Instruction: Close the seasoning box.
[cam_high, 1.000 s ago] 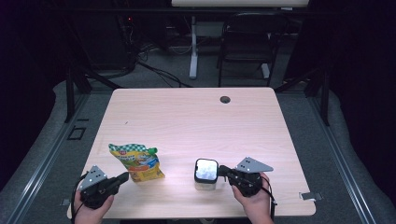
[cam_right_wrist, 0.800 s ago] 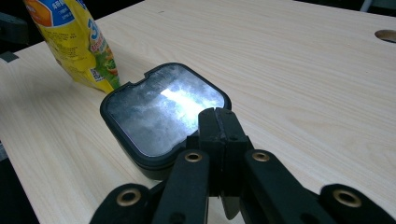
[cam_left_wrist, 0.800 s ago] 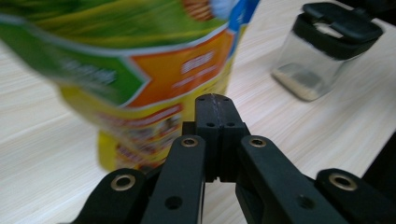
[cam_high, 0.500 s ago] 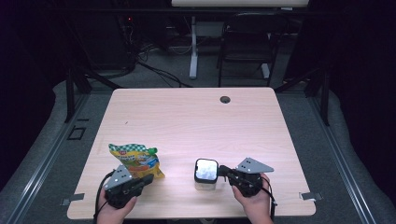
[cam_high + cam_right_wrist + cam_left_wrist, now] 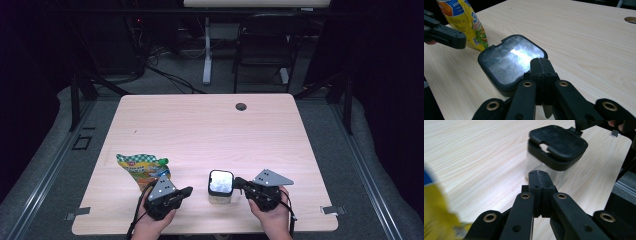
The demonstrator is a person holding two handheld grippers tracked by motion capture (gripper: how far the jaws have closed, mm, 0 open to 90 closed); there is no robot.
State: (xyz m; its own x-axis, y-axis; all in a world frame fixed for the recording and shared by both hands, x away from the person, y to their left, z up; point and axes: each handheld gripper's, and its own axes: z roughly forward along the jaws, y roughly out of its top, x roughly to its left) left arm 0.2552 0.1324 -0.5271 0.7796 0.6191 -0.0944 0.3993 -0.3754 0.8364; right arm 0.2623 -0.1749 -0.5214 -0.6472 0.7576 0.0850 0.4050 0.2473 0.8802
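Note:
A small clear container with a black-rimmed lid (image 5: 221, 186) (image 5: 511, 60) (image 5: 556, 145) stands near the table's front edge. To its left lies a yellow and green snack bag (image 5: 141, 167) (image 5: 466, 22) (image 5: 436, 215). My left gripper (image 5: 188, 190) (image 5: 538, 173) is shut and empty, just in front of the bag, with its tips pointing at the container from a short way off. My right gripper (image 5: 237, 181) (image 5: 540, 61) is shut too, its closed tips right at the container's right side; whether they touch it I cannot tell.
The light wooden table (image 5: 210, 130) has a round cable hole (image 5: 241, 106) at its far edge. Beyond it stand a chair (image 5: 262, 45) and a table leg (image 5: 207, 55) on the dark floor. The left gripper's arm (image 5: 444, 35) reaches in beside the bag.
My left gripper has slid right along the front edge, from the table's left corner to just in front of the bag. The right gripper and container have stayed put.

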